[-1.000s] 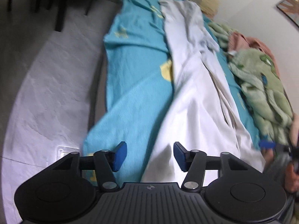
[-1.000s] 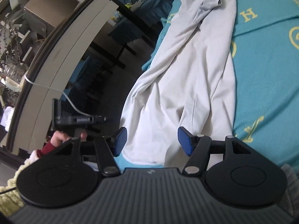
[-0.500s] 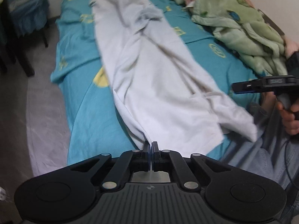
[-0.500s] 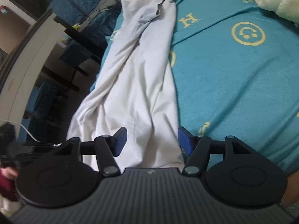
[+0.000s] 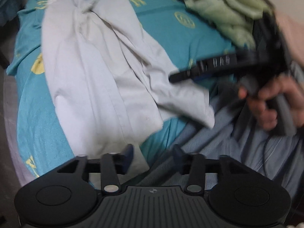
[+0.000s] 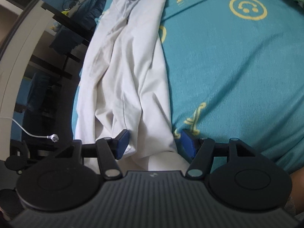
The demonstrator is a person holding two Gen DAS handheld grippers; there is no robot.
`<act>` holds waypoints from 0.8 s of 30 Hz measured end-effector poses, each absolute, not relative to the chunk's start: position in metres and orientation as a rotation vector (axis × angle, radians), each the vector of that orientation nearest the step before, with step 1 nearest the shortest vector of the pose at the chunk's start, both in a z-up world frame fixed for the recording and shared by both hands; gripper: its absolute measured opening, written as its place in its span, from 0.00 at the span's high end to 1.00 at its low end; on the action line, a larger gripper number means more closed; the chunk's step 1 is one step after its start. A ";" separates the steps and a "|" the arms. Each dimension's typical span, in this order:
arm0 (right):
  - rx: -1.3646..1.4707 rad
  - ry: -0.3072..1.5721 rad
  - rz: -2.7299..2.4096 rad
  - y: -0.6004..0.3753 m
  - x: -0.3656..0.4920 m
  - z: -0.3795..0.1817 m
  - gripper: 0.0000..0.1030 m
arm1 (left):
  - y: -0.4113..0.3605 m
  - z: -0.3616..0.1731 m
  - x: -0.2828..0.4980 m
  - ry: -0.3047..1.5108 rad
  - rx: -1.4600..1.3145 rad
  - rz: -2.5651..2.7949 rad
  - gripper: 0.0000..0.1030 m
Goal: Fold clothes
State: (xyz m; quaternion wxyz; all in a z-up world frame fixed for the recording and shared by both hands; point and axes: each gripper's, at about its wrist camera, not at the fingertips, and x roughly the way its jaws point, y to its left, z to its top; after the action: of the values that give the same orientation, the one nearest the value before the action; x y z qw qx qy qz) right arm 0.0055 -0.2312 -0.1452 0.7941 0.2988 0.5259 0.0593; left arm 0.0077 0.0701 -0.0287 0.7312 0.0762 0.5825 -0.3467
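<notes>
Pale grey-white trousers [image 5: 98, 72] lie rumpled lengthwise on the teal bedspread [image 6: 237, 72], creased and twisted near the far end, with their near hems bunched at the bed's near edge. The left gripper [image 5: 153, 156] hangs spread over the nearest hem, gripping nothing, while the right gripper [image 6: 154, 145] is likewise spread, its blue pads either side of a hem fold. A green blanket [image 5: 214, 5] is heaped toward the bed's far corner.

Left gripper [image 5: 153, 156]: my jaws spread wide, holding nothing.
Right gripper [image 6: 154, 144]: jaws apart; my hand [image 5: 273, 104] grips its handle.
</notes>
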 end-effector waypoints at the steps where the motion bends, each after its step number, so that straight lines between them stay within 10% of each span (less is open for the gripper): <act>1: 0.646 1.136 0.124 -0.231 0.006 -0.147 0.38 | 0.075 -0.030 0.012 1.279 0.130 -0.741 0.42; 14: 0.558 1.228 0.339 -0.186 0.002 -0.148 0.42 | 0.125 -0.090 0.074 1.450 -0.166 -0.470 0.28; 16: 0.466 1.246 0.355 -0.173 0.001 -0.147 0.71 | 0.120 -0.090 0.071 1.487 -0.141 -0.524 0.30; 20: 0.268 1.208 0.353 -0.150 -0.006 -0.128 0.85 | 0.105 -0.080 0.058 1.501 -0.059 -0.586 0.83; 24: 0.318 1.128 0.347 -0.166 -0.011 -0.095 0.87 | 0.094 -0.048 0.049 1.421 -0.020 -0.610 0.97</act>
State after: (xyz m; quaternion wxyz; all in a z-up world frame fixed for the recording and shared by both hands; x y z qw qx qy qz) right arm -0.0108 -0.1663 -0.0954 0.8189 0.1495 0.5296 0.1631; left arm 0.0489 0.0942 -0.0482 0.7155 -0.0089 0.6419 -0.2754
